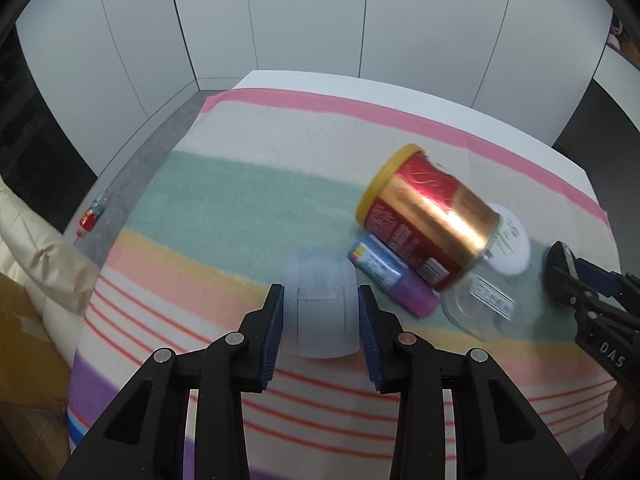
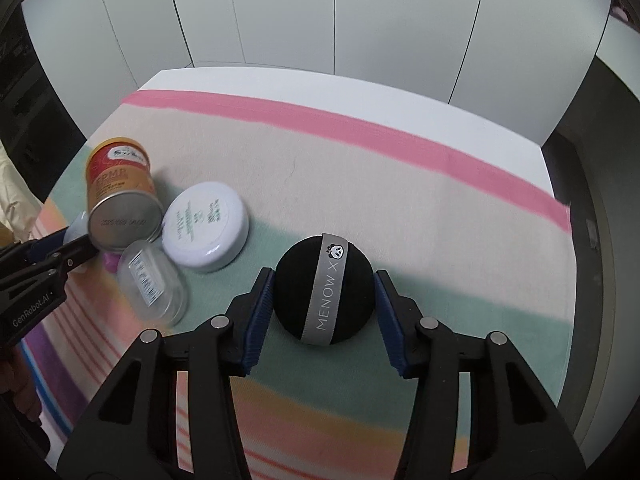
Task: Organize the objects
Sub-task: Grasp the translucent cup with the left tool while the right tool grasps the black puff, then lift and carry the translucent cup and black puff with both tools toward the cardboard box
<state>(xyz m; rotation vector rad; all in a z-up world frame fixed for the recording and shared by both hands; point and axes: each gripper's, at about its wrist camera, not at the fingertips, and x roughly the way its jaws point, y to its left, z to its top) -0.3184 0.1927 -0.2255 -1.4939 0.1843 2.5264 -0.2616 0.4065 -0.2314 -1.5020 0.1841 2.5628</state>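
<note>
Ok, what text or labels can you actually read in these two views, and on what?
"MENOW X": grey band on the black puff.
"GenRobot.AI": body of the left gripper.
"DAS": body of the right gripper; the rest is cut off.
Red and gold can, white round tin, clear jar, purple tube: print too blurred to read.

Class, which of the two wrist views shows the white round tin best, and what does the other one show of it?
The right wrist view: the white tin lies fully visible, its printed lid facing the camera. In the left wrist view the can hides most of it, leaving only a sliver.
</note>
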